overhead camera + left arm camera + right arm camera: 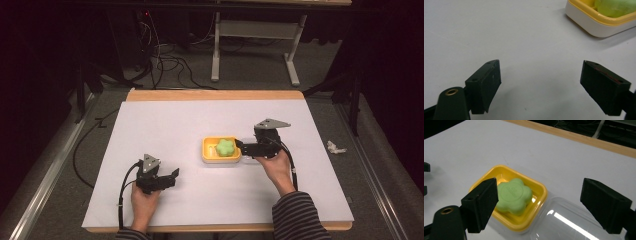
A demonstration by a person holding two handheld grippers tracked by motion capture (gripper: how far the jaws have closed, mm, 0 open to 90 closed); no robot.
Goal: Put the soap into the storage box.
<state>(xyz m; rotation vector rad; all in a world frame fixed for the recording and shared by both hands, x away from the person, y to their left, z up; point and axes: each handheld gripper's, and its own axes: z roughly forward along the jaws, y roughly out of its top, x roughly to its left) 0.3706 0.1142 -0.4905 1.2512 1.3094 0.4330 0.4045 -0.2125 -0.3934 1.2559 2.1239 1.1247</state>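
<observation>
On the left side of the table (150, 120) the left gripper (172, 176) is resting low on the white surface, held by the left hand (144, 202). Its jaws are standing wide apart with only bare table between them, so it is holding nothing. I think it is waiting there, pointing toward the middle, so that it does not disturb the other hand but can help quickly.

In the middle, the yellow tray (207, 150) is sitting flat on the table, and the green soap (225, 147), shaped like a flower, is lying inside it, flat and centred. In the left gripper view the tray (584, 23) is showing at the upper right, well apart from the jaws.

Just to the right of the tray, a clear lid (564, 220) is lying on the table, touching the tray's near corner, as the right gripper view is showing. It seems to be placed there so the soap stays reachable.

On the right, the right gripper (241, 148) is hovering just beside the tray, carried by the right hand (276, 167). Its jaws are spread wide too, and nothing is between the pads; the soap (513, 196) and the lid are lying below and ahead of them.
</observation>
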